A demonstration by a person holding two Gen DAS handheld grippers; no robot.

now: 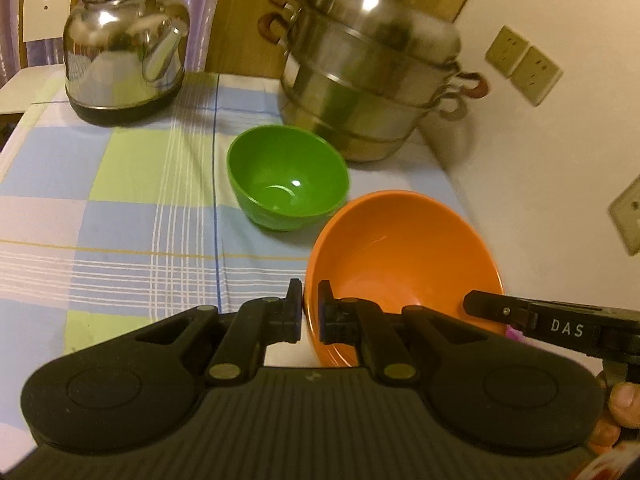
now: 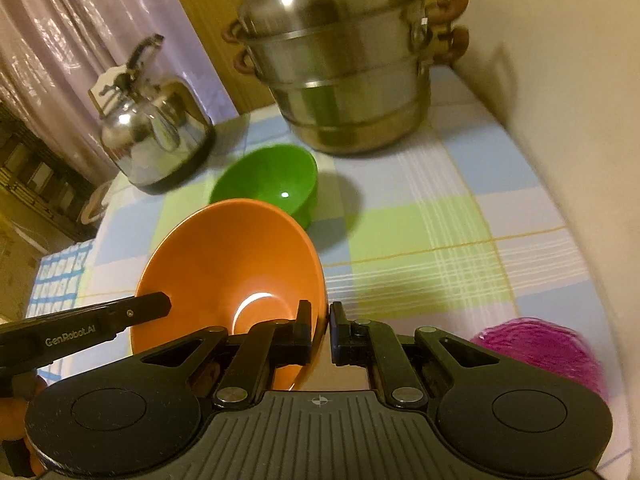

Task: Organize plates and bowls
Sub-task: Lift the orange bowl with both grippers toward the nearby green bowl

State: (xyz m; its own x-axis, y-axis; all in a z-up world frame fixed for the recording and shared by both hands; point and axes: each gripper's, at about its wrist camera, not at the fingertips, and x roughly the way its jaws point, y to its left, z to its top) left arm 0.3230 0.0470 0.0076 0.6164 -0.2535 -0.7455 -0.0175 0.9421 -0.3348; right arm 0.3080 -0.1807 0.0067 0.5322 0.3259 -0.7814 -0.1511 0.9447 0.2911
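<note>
Hiding orange bowl (image 1: 400, 248) base, magenta object (image 2: 540, 344) blurred

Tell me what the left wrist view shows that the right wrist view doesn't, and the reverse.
Left wrist only: a chair behind the kettle, and a clear pair of wall sockets.
Right wrist only: a purple object at the table's near right, and a dark shelf at far left.
Both: the orange bowl, pinched at opposite rims by the left gripper and right gripper, plus the green bowl, kettle, steamer pot and checked tablecloth.
</note>
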